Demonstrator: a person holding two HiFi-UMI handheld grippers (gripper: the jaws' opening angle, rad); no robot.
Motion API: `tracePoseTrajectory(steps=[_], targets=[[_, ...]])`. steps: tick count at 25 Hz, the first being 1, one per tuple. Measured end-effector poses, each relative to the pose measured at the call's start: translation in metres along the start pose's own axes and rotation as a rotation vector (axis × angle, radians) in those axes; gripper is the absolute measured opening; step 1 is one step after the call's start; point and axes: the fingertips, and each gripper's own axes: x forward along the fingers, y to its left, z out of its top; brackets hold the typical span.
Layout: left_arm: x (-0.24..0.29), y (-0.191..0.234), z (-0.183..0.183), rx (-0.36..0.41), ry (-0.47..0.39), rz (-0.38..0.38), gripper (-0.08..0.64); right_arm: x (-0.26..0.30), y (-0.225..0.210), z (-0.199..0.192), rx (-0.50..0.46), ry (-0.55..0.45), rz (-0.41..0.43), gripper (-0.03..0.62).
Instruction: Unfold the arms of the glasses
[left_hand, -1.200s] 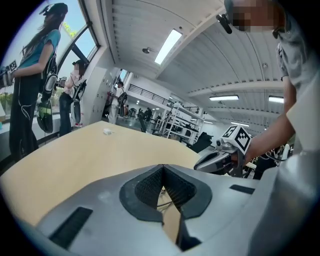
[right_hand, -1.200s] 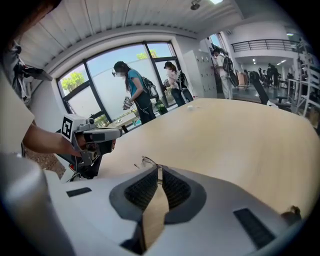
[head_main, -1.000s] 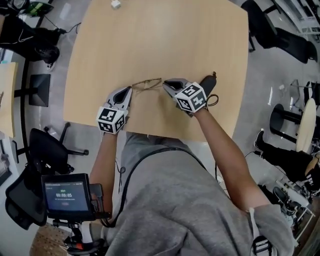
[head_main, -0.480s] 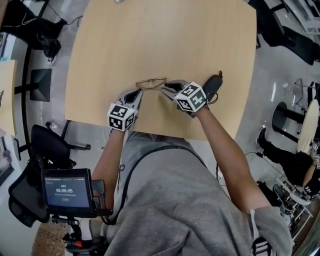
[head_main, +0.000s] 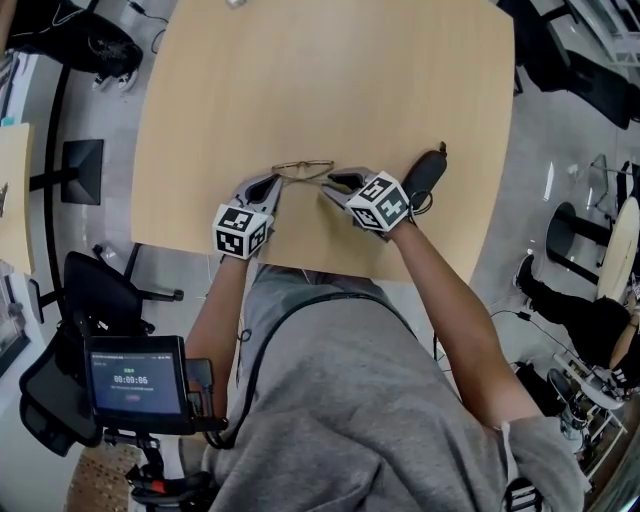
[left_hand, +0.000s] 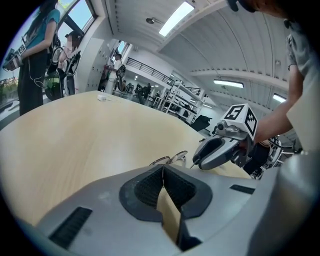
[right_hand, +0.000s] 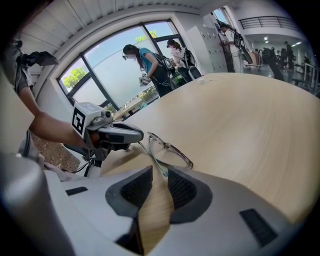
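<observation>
Change: my two tools stand closer together than a second ago, and the jaws of the right tool (head_main: 333, 181) have just been opening.
Right tool: I read a narrow gap. The tip of one arm (right_hand: 152, 159) of the glasses (head_main: 303, 168) lies between the jaws, and the pads do not press on it.
Left tool (head_main: 272, 181): jaws closed together at the tips, clamped on the left end of the glasses frame.
Glasses: thin wire frame, low over the worktop (head_main: 330, 80), between the two tools and towards its near edge. I cannot tell whether the frame rests on the surface.
Arm: angled out from the frame's left end, running near-right into the right tool.
Dark object (head_main: 428, 170): lies on the worktop just right of the right tool.
</observation>
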Motion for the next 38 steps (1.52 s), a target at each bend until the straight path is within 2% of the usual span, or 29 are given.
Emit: tracePoseTrajectory(steps=[7, 12, 16, 20, 26, 29, 32, 35, 38], targets=[[0.004, -0.017, -0.013, -0.025, 0.062, -0.066, 0.006, 0.004, 0.006, -0.009, 0.02, 0.018, -0.008, 0.08], [0.004, -0.033, -0.025, -0.091, 0.084, -0.085, 0.006, 0.006, 0.002, -0.015, 0.029, 0.017, -0.04, 0.078], [0.006, -0.038, -0.028, -0.119, 0.074, -0.083, 0.006, 0.009, 0.006, -0.018, 0.026, 0.032, -0.038, 0.08], [0.009, -0.034, -0.021, -0.182, 0.037, -0.077, 0.006, 0.01, 0.017, -0.024, 0.019, 0.059, -0.027, 0.078], [0.008, -0.038, -0.018, -0.214, 0.02, -0.089, 0.006, 0.008, 0.032, -0.021, -0.002, 0.025, -0.009, 0.09], [0.005, -0.039, -0.012, -0.18, 0.01, -0.09, 0.006, 0.008, 0.036, -0.019, -0.046, 0.033, 0.017, 0.197], [0.001, -0.032, -0.012, -0.111, 0.026, -0.058, 0.006, 0.012, 0.039, -0.026, -0.098, 0.088, 0.033, 0.214], [-0.005, -0.019, -0.022, -0.039, 0.084, -0.028, 0.006, 0.014, 0.039, -0.027, -0.115, 0.096, 0.03, 0.215], [-0.005, -0.017, -0.032, 0.01, 0.143, -0.063, 0.006, 0.011, 0.044, -0.017, -0.191, 0.073, 0.038, 0.252]])
